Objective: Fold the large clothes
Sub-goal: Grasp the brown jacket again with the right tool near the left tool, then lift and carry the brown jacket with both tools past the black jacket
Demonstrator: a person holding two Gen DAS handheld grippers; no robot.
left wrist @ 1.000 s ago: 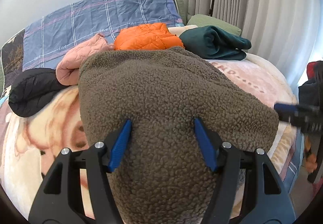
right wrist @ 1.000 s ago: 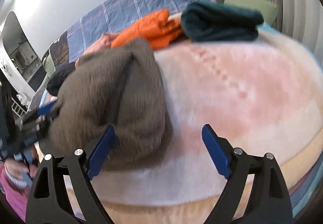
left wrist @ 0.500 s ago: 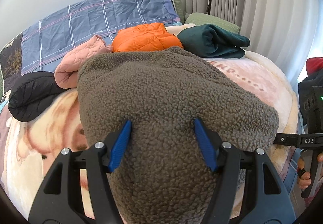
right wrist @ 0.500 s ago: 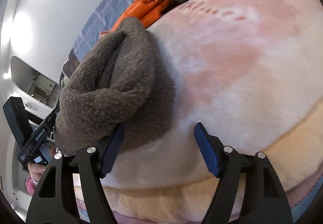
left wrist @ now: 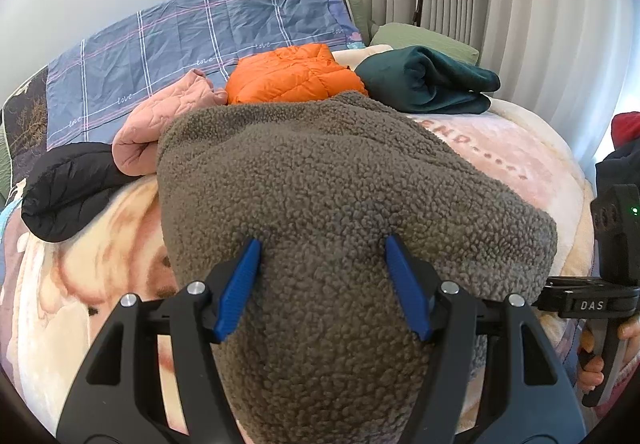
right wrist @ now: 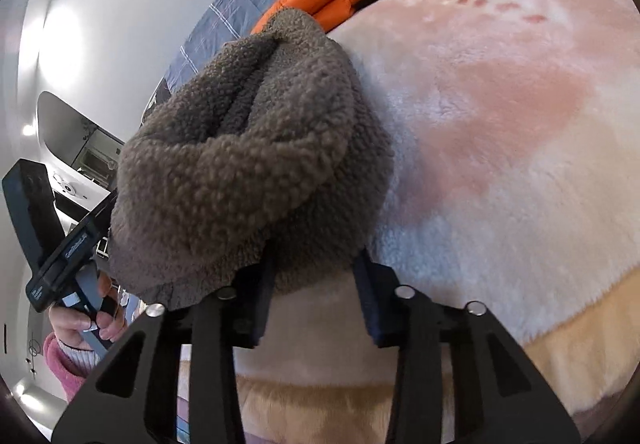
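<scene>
A bulky brown fleece garment (left wrist: 320, 196) lies folded on the pink plush blanket (left wrist: 520, 164) near the bed's front edge. My left gripper (left wrist: 322, 264) is open, its blue fingers pressed against the fleece on either side of a hump of it. In the right wrist view the same fleece (right wrist: 248, 164) is a thick folded bundle. My right gripper (right wrist: 316, 268) has its fingers partly closed around the bundle's lower right corner; the fleece overhangs the fingertips and hides the contact. The right gripper's body shows in the left wrist view (left wrist: 612, 272).
At the back lie an orange puffer jacket (left wrist: 292, 76), a folded dark green garment (left wrist: 428, 84), a pink quilted garment (left wrist: 160, 116) and a black jacket (left wrist: 68, 188). A blue plaid cover (left wrist: 180, 40) and a green pillow (left wrist: 424, 40) sit by the curtain.
My right gripper swung down to the fleece's right corner and narrowed its fingers around it. My left gripper stayed open on the fleece and barely moved.
</scene>
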